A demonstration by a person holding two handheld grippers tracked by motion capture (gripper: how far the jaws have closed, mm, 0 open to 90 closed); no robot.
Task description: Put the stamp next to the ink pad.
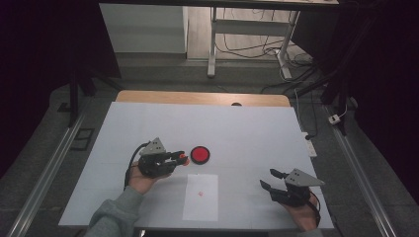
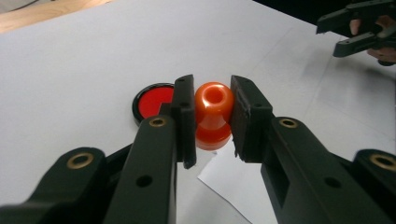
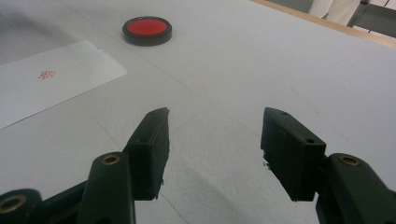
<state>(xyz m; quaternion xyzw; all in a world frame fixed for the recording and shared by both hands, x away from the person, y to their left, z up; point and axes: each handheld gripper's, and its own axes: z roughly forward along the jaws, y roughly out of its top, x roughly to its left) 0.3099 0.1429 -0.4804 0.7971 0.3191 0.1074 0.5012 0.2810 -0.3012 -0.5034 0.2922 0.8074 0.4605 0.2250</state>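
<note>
My left gripper (image 1: pixel 182 157) (image 2: pixel 212 114) is shut on a small orange stamp (image 2: pixel 213 115) (image 1: pixel 184 160), held upright between the jaws just left of a round ink pad (image 1: pixel 200 154) (image 2: pixel 154 102) (image 3: pixel 147 29) with a black rim and red centre. A white sheet of paper (image 1: pixel 200 197) (image 3: pixel 42 88) (image 2: pixel 233 184) lies in front of the pad and bears a small red print (image 1: pixel 200 193) (image 3: pixel 46 74). My right gripper (image 1: pixel 271 178) (image 3: pixel 214 147) stands open at the table's right front, with nothing between its fingers; it also shows far off in the left gripper view (image 2: pixel 348 35).
The white table top (image 1: pixel 247 133) has a wooden strip (image 1: pixel 202 98) along its far edge. Beyond it stand desk legs and loose cables (image 1: pixel 291 64) on the floor. A white power strip (image 1: pixel 309 143) hangs at the table's right edge.
</note>
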